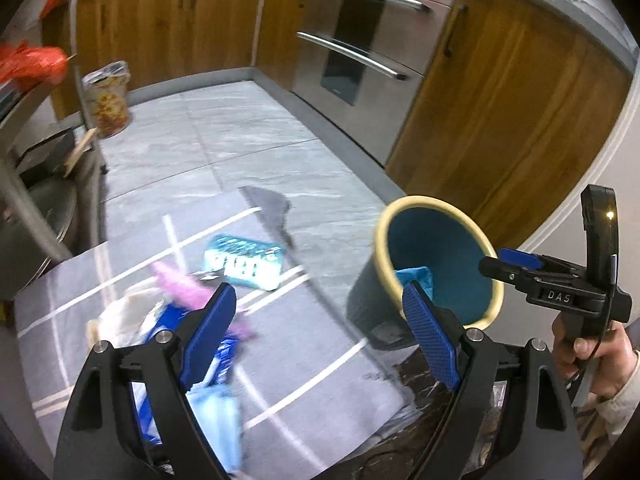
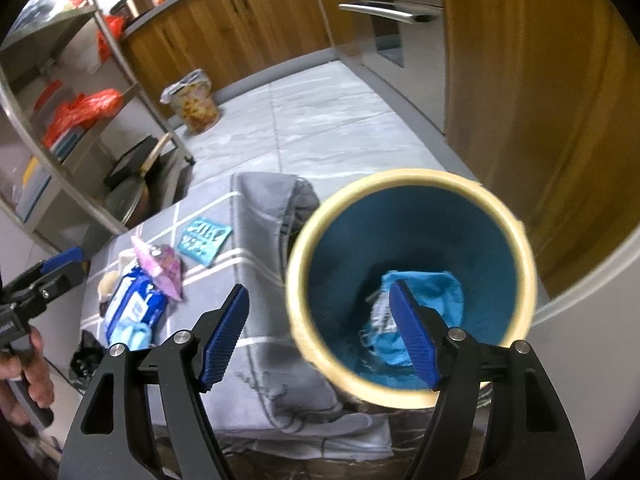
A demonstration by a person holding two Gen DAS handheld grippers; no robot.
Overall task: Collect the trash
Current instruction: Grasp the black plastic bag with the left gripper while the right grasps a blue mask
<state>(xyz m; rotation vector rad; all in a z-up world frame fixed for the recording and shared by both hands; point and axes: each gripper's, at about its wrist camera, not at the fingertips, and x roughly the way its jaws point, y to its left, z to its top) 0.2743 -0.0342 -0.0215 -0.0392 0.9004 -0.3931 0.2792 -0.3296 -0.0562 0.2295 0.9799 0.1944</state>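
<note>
My left gripper point(image 1: 318, 334) has its jaws wide apart with nothing between them, above the grey cloth point(image 1: 280, 344) on the counter. My right gripper point(image 2: 320, 336) is also spread and empty over the bin point(image 2: 412, 288), where a blue wrapper point(image 2: 436, 300) lies. A teal packet point(image 1: 244, 258), pink wrapper point(image 1: 184, 286) and blue-and-white pack point(image 2: 134, 308) lie on the cloth.

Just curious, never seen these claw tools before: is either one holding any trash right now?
No. The left gripper and right gripper both stand open with nothing between their pads.
</note>
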